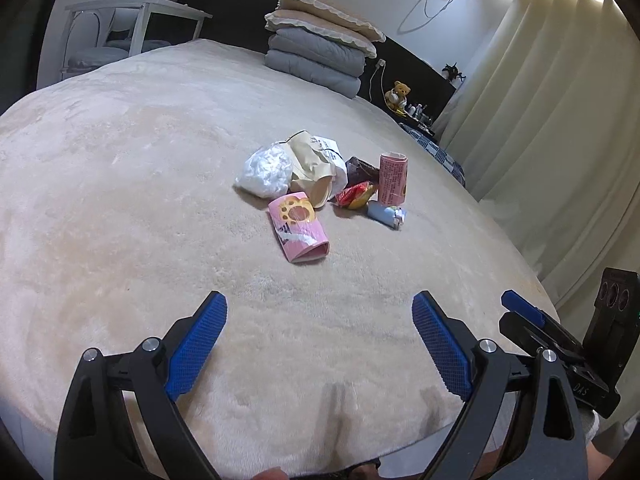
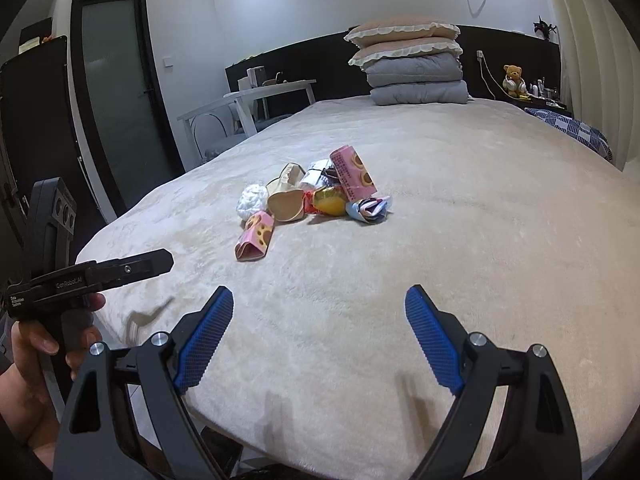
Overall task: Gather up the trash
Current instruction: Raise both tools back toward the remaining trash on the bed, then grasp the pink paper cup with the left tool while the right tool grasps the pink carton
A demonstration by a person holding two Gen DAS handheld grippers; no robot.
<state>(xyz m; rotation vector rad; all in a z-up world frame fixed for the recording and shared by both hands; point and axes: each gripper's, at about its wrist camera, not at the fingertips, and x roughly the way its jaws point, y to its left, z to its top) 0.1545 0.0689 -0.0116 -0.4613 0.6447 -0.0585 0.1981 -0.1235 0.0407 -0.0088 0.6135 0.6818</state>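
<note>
A heap of trash lies in the middle of the beige bed (image 1: 120,200). Nearest me is a flattened pink snack box (image 1: 298,224) (image 2: 256,238). Behind it sit a crumpled white plastic bag (image 1: 266,170) (image 2: 252,198), a tan paper bag (image 1: 314,164) (image 2: 286,196), a red-yellow wrapper (image 1: 356,194) (image 2: 328,200), an upright pink carton (image 1: 393,179) (image 2: 354,176) and a small light-blue packet (image 1: 386,214) (image 2: 368,208). My left gripper (image 1: 320,312) hovers open over the bed's near edge, well short of the heap. My right gripper (image 2: 320,304) is open too, nothing between its fingers.
Stacked pillows and folded grey quilts (image 1: 320,40) sit at the headboard. A white desk and chair (image 1: 132,24) stand at the bed's far left side, curtains (image 1: 540,120) at the right. A teddy bear (image 1: 400,94) sits on a cluttered bedside shelf. A glass door (image 2: 116,92) stands at left.
</note>
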